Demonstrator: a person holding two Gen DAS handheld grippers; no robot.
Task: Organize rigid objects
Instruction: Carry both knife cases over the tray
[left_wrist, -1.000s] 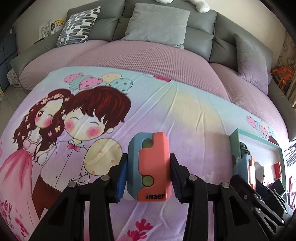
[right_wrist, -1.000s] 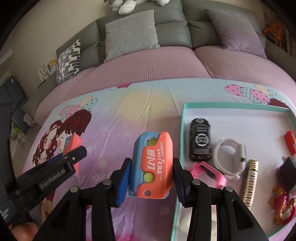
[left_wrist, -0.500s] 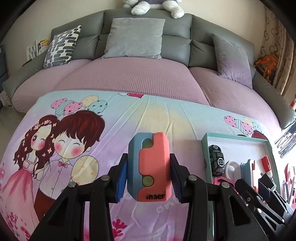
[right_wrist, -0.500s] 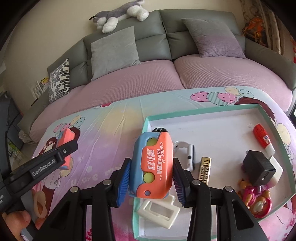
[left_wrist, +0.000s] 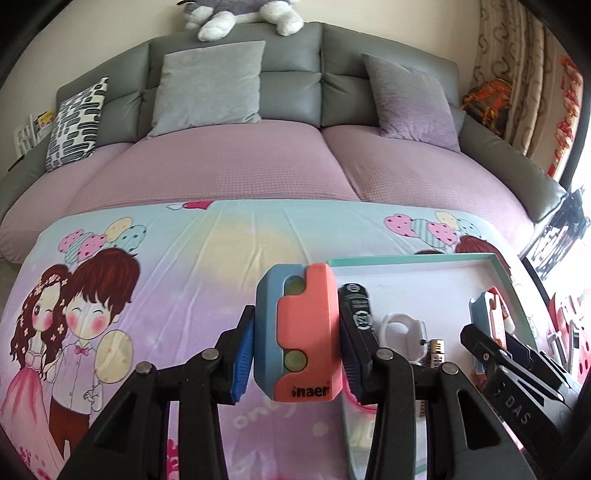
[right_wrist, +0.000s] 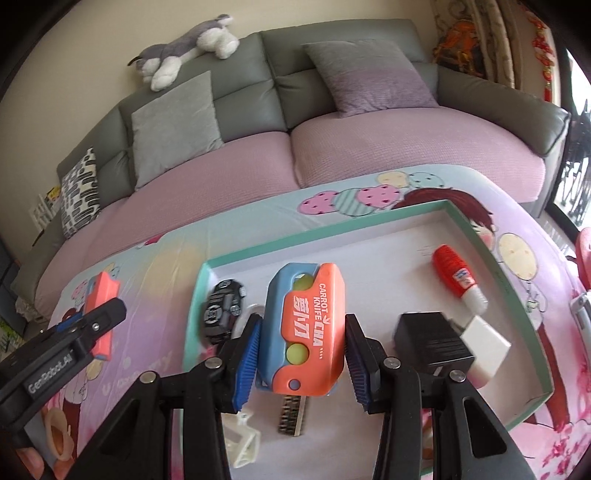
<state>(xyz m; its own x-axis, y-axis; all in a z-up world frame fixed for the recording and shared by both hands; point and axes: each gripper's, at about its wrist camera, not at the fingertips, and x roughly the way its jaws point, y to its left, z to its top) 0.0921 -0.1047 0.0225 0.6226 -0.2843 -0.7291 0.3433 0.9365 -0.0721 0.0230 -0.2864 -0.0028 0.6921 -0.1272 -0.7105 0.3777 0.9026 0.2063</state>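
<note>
The left tongs (left_wrist: 295, 347) and the right tongs (right_wrist: 301, 343) each clamp a carrot knife toy, the right one above the tray's (right_wrist: 517, 291) left half.

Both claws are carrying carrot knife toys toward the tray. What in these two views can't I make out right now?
- Watch, right wrist view: mostly behind the right claw and its toy.
- Gold strip, same view: upper end hidden by that toy.
- White frame: partly covered by the claw's left finger.
- Tray, left wrist view: near half blocked by both claws.
- Toy car: blurred.
</note>
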